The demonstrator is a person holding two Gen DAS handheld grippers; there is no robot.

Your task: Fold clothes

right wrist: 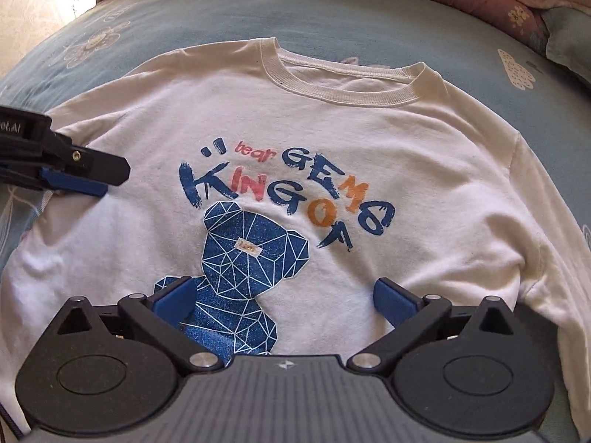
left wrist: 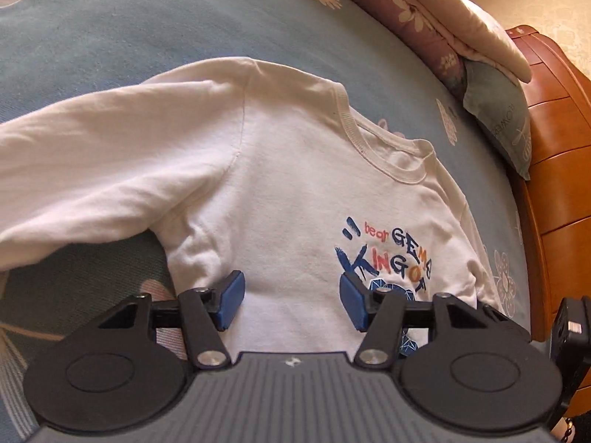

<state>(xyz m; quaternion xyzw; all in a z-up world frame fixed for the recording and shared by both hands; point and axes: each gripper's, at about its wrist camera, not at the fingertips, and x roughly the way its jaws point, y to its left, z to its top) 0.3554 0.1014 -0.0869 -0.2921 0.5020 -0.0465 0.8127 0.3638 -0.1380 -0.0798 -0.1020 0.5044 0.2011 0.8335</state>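
On the far left of the left wrist view, one long sleeve (left wrist: 92, 140) of the white shirt (left wrist: 288, 192) stretches straight out sideways across the blue flowered bed (left wrist: 147, 29), away from the body of the garment. The shirt lies flat and face up, collar (left wrist: 373, 140) pointing away from both cameras, so its long axis runs from the tools toward the pillows (left wrist: 461, 37) and the wooden headboard (left wrist: 554, 147).

Moving right, the left tool (left wrist: 291, 299) hovers low over the chest area just beside that sleeve's armpit, its blue pads spread wide with nothing between them — released. In the right wrist view it shows as a dark arm entering from the left edge, near the shirt's side seam.

Further right, the right tool (right wrist: 284, 299) sits above the blue bear print (right wrist: 243, 258), under the lettering (right wrist: 288, 184). It too is released, holding no cloth. The other sleeve (right wrist: 546, 251) lies along the shirt's right side rather than spread out.

The relation that matters: the outstretched sleeve lies to the left of the left tool, which is clearly the nearer one. In my judgement no fold is made yet, and bringing that sleeve in across the chest looks like the likely first move — a reach leftward for the left tool.
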